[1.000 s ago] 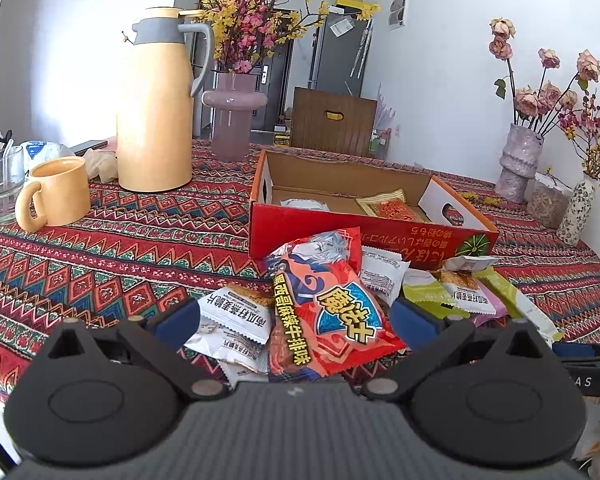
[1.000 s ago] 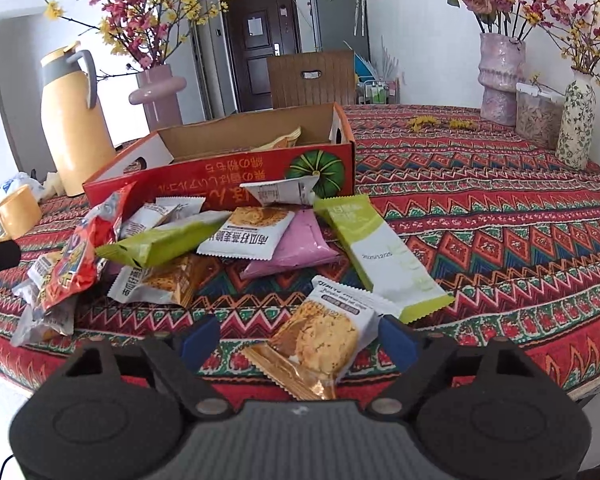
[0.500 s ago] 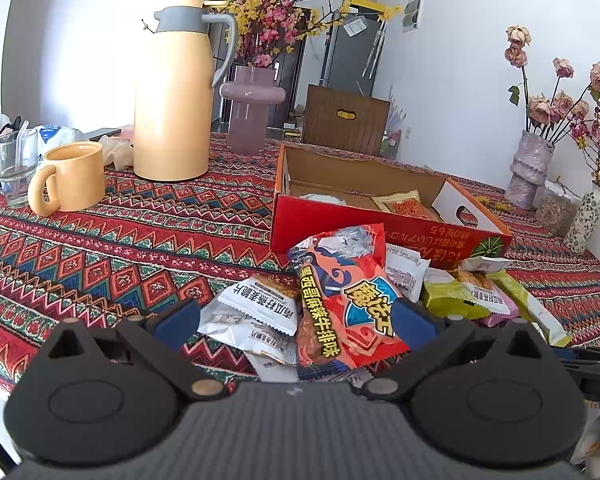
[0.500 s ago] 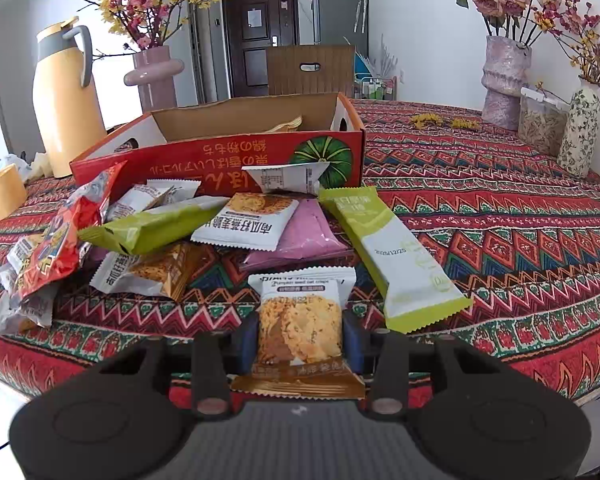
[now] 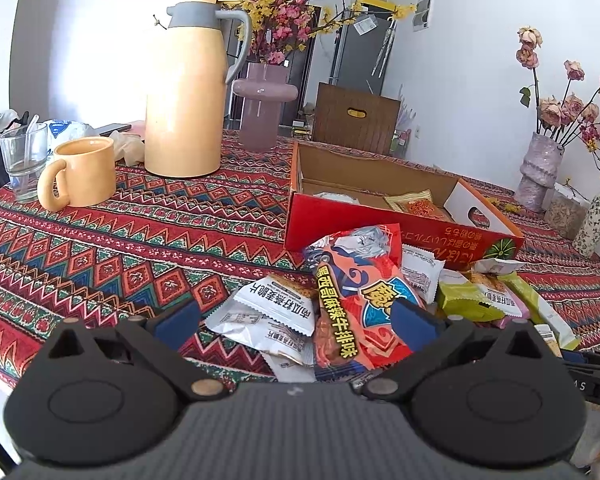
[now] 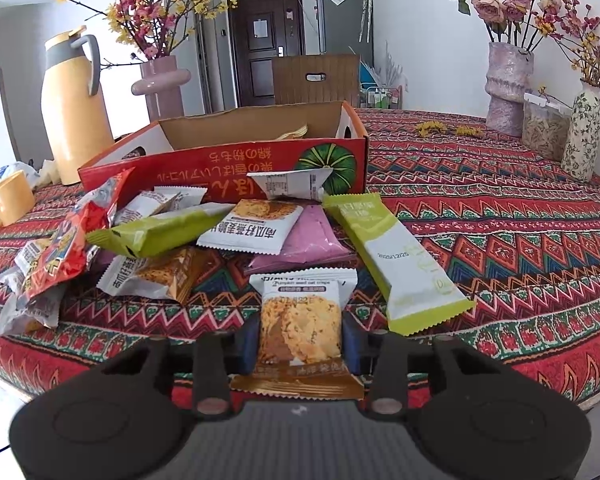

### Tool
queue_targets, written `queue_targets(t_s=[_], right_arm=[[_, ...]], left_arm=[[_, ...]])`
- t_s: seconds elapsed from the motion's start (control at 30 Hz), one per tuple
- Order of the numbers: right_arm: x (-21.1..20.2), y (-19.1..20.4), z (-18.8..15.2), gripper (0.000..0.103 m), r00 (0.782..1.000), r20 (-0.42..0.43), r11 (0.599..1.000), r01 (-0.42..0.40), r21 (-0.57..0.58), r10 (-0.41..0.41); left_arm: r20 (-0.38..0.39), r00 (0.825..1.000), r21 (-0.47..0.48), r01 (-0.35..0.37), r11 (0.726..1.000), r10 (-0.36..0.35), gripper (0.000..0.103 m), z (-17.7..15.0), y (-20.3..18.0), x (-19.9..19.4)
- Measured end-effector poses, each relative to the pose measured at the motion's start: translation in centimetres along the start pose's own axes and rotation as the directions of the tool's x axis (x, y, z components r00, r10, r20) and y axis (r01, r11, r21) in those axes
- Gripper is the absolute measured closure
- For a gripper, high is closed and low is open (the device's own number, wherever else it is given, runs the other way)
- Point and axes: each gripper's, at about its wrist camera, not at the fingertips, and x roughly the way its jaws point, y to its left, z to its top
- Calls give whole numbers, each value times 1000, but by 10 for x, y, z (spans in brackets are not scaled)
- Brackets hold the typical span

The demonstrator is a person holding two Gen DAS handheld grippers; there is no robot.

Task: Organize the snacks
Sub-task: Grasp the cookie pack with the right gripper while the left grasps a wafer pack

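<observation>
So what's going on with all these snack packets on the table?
Someone is sorting snacks with a hand-held gripper in each hand. The right gripper is shut on a crisp packet at the table's near edge. The left gripper hangs open over the red packet. The red box behind the pile holds a few packets.

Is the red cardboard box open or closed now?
Open. The red cardboard box has no lid on top, and its brown inside shows, with a few snack packets lying in it.
</observation>
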Motion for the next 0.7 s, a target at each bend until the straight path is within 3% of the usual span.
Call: queue_targets(t_s=[0.37,0.57,0.7], right_arm=[[-16,-5,5,64,996,76,999,-44,13,43],[-16,-6,8,64,994,94,998,-59,17,57],[-11,-7,8,64,994,92,998,-61,23,59]], left_arm=[[-37,997,24,-74,997,75,0,5,10,17],[-112,985,142,-118,983,134,0,15,13,46],[-145,981,191,-97,977,126,0,18,12,63]])
